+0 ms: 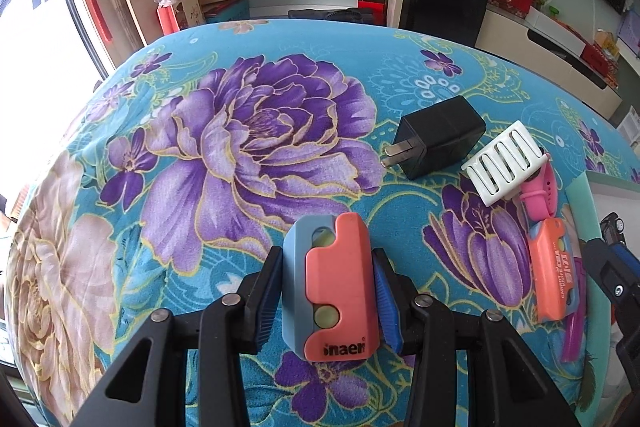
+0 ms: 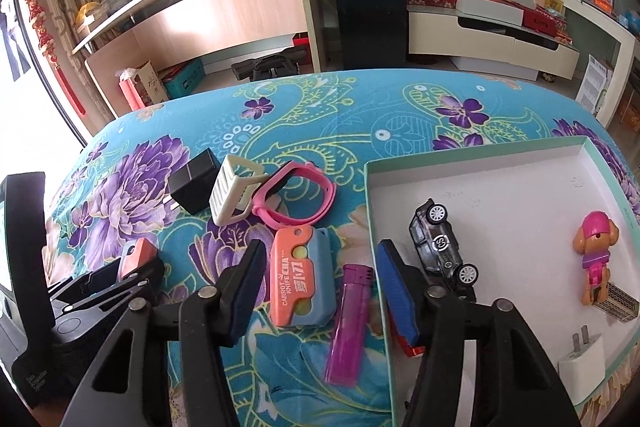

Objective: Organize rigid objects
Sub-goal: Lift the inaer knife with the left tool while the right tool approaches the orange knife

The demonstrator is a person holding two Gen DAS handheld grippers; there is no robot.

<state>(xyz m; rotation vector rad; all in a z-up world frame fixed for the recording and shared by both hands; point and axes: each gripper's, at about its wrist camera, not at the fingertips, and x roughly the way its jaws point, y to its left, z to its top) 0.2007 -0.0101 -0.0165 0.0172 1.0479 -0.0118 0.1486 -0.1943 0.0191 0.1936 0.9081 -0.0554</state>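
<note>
A: Gripping status, left gripper?

B: Jaws clamped on an orange-and-blue toy knife, held above the flowered tablecloth.

A: Right gripper?

B: Jaws apart, nothing pinched. A second toy knife and a purple lighter lie between them on the cloth, just beside the box's left wall. Inside the box: toy car, toy dog, white charger.

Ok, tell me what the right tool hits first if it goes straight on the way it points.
The right tool would probably meet the orange-and-blue carrot knife first; the purple lighter lies beside it. Depth is unclear, and one finger may catch the box rim.
</note>
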